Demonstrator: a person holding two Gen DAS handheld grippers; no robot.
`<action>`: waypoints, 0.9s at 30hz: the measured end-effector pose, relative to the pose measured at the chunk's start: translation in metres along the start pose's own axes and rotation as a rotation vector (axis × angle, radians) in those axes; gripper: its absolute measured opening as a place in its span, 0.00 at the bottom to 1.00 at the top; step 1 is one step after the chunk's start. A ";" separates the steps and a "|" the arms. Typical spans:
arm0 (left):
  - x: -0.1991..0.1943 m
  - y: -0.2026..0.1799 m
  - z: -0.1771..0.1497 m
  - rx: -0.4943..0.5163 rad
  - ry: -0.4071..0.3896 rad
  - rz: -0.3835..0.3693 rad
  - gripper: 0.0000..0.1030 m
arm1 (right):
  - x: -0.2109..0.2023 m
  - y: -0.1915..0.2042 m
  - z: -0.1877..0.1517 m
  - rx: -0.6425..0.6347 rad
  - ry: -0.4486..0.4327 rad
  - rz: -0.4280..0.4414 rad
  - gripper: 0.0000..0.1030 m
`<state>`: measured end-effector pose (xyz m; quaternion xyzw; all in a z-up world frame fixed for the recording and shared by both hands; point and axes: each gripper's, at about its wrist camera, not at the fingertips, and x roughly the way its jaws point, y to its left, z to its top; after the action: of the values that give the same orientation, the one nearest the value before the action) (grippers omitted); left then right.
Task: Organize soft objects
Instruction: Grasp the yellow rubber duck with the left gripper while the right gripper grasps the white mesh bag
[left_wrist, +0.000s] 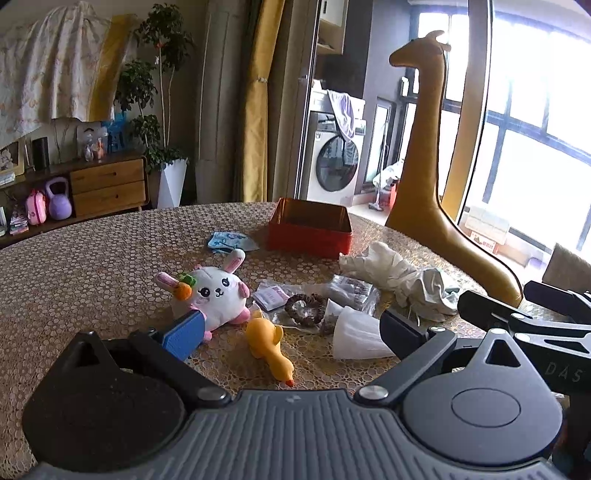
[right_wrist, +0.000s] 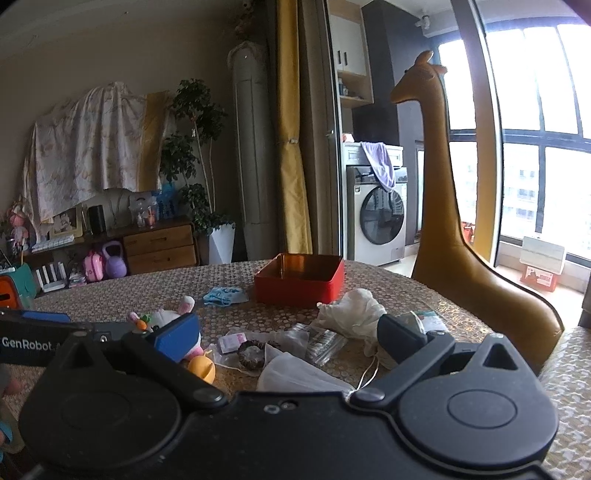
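A white plush rabbit (left_wrist: 218, 291) with a carrot lies on the patterned table (left_wrist: 92, 266), beside a yellow rubber duck (left_wrist: 267, 345). A brown scrunchie (left_wrist: 304, 308), clear packets, a white face mask (left_wrist: 356, 334) and a crumpled white cloth (left_wrist: 399, 275) lie to the right. An open red tin box (left_wrist: 308, 229) stands behind, a blue pouch (left_wrist: 231, 242) left of it. My left gripper (left_wrist: 291, 332) is open just above the duck. My right gripper (right_wrist: 288, 334) is open above the scrunchie (right_wrist: 253, 353) and mask (right_wrist: 299, 374). The rabbit (right_wrist: 166, 319) and red box (right_wrist: 299, 282) show in the right wrist view too.
A tall brown giraffe figure (left_wrist: 424, 177) stands at the table's far right edge. Beyond the table are a wooden sideboard (left_wrist: 107, 184), potted plant, yellow curtain and washing machine (left_wrist: 332, 162). My right gripper's body (left_wrist: 535, 317) shows at the left wrist view's right edge.
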<state>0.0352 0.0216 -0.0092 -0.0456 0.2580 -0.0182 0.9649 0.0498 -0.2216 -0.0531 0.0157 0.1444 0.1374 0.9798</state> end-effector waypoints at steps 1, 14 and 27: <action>0.005 0.001 0.000 -0.002 0.009 -0.003 0.99 | 0.005 -0.002 0.000 -0.002 0.010 0.004 1.00; 0.094 0.015 0.009 -0.052 0.196 0.050 0.99 | 0.080 -0.031 -0.006 -0.054 0.199 0.094 0.97; 0.182 0.012 -0.006 -0.036 0.378 0.126 0.99 | 0.177 -0.051 -0.025 -0.137 0.496 0.269 0.93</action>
<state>0.1896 0.0224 -0.1061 -0.0423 0.4370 0.0386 0.8976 0.2188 -0.2225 -0.1295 -0.0654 0.3667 0.2752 0.8863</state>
